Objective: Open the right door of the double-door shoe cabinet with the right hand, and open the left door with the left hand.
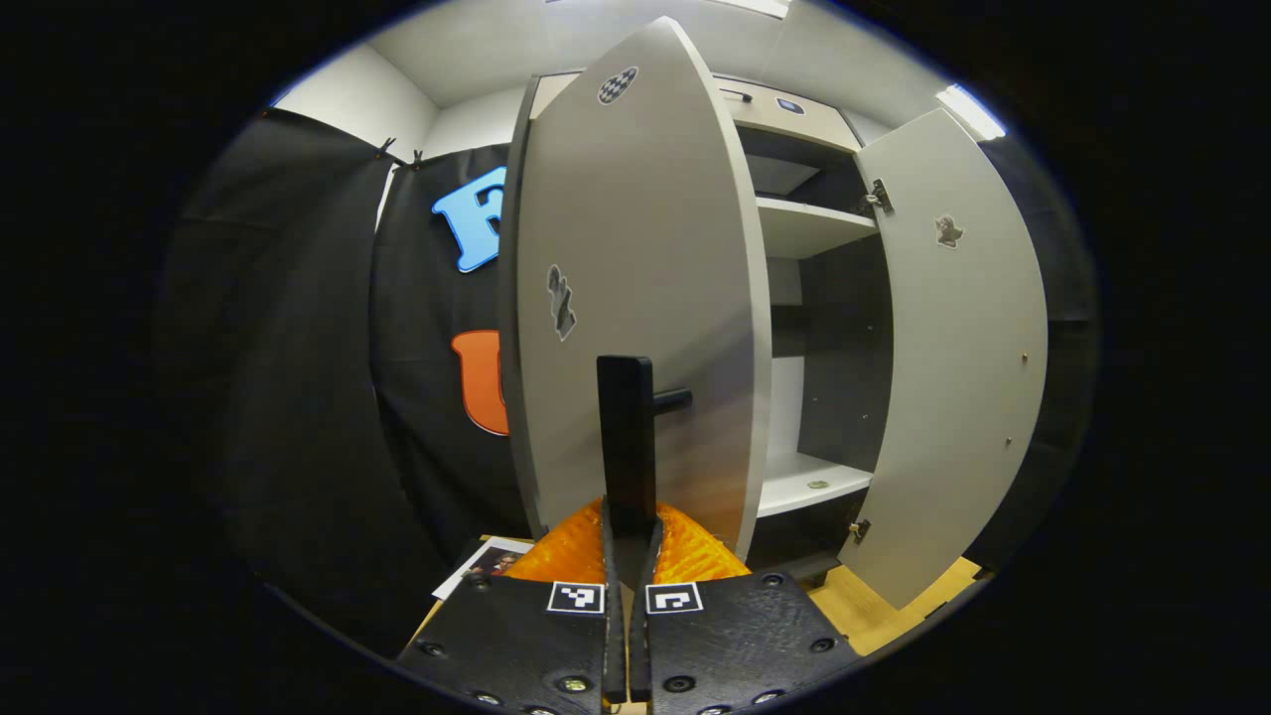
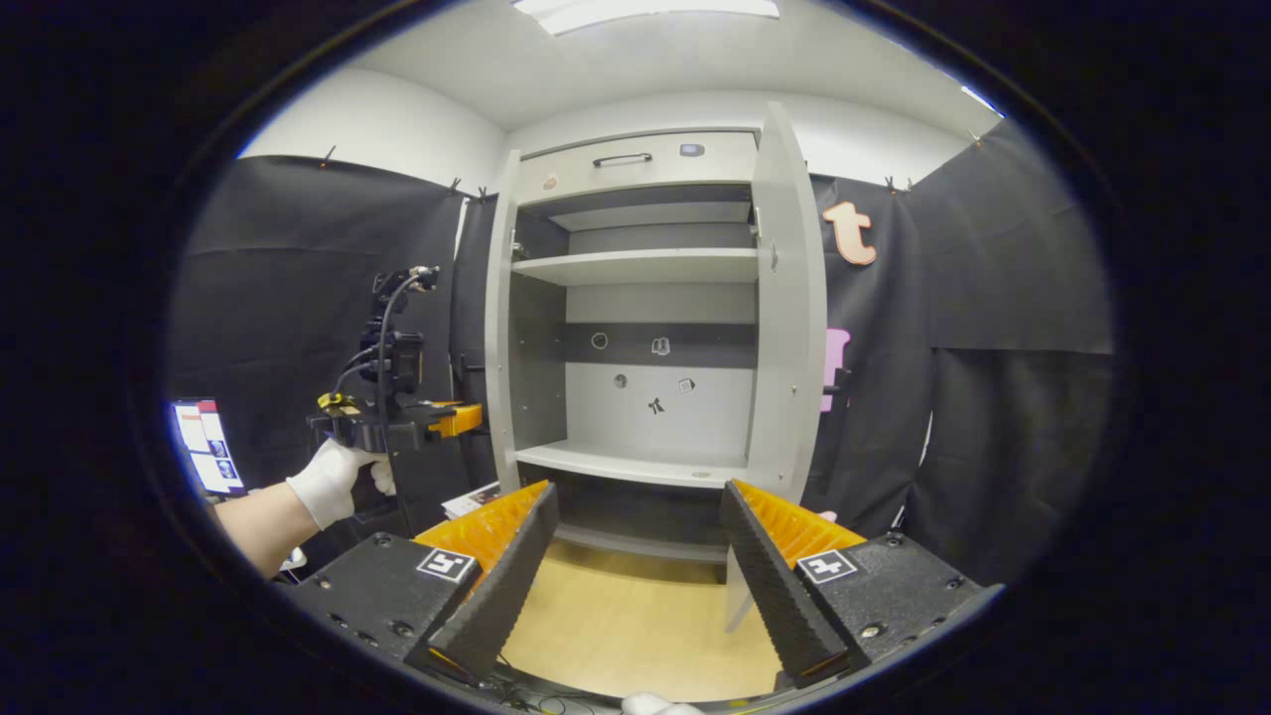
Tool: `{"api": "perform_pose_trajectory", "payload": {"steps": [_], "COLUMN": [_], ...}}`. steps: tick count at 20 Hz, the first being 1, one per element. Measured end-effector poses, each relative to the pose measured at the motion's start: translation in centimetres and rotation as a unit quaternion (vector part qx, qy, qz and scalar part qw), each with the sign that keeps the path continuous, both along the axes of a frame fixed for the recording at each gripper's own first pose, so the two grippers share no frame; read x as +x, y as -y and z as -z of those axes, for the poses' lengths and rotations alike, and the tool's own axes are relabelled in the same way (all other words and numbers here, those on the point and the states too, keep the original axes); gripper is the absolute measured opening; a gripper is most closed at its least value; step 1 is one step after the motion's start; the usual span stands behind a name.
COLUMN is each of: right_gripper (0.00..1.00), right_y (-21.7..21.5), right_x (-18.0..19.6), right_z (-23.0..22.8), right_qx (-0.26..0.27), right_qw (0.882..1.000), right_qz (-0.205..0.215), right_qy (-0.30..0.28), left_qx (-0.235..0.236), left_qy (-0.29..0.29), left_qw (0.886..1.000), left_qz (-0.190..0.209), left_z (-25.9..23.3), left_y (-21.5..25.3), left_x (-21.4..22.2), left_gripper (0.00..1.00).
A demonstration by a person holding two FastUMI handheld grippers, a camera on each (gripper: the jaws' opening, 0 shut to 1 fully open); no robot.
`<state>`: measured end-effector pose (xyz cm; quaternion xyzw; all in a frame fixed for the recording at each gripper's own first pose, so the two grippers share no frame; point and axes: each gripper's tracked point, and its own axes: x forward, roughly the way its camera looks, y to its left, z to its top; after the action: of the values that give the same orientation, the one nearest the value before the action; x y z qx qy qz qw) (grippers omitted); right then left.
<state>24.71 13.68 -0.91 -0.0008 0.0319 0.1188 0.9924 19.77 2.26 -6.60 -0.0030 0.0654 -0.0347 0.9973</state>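
Observation:
The pale grey shoe cabinet (image 2: 645,159) stands with both doors swung out. In the left gripper view, the left door (image 1: 635,248) fills the middle, and my left gripper (image 1: 630,526) is shut on its black upright handle (image 1: 626,427). The right door (image 1: 953,348) hangs open farther right. In the right gripper view, my right gripper (image 2: 640,566) is open and holds nothing, in front of the cabinet's lower shelf (image 2: 635,462). The right door (image 2: 789,298) stands edge-on just beyond its right finger. A gloved hand (image 2: 333,482) holds the left gripper (image 2: 397,417) at the left door's edge (image 2: 501,298).
Black cloth walls close in on both sides of the cabinet. A drawer (image 2: 635,159) with a dark handle tops it, and an upper shelf (image 2: 645,266) spans the inside. The floor (image 2: 635,626) in front is light wood. Printed papers (image 1: 492,561) lie low on the left.

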Motion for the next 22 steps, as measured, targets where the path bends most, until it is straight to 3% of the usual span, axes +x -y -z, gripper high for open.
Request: {"api": "perform_pose_trajectory", "payload": {"steps": [7,15,17,22], "right_gripper": [1.00,1.00,1.00,1.00], "right_y": [-0.5,-1.2,-1.2,-1.6], "right_x": [0.3,0.1,0.2,0.1], "right_z": [-0.1,-0.2,-0.2,-0.3], "right_qx": [-0.001,-0.001,-0.002,-0.006], "right_qw": [1.000,1.000,1.000,1.000], "right_qz": [-0.007,-0.013,-0.012,-0.013], "right_qy": [0.004,0.004,0.006,0.005], "left_qx": [-0.005,0.023,0.001,-0.004], "left_qy": [-0.002,-0.004,-0.003,0.001], "left_qw": [1.000,0.999,0.999,1.000], "left_qz": [-0.020,-0.043,-0.036,-0.007], "left_z": [0.4,0.6,0.6,0.7], "left_y": [-4.2,-8.9,-9.6,-11.0], "left_x": [-1.1,-0.9,-0.9,-0.6], "left_gripper": [0.00,0.00,0.00,0.00]}}
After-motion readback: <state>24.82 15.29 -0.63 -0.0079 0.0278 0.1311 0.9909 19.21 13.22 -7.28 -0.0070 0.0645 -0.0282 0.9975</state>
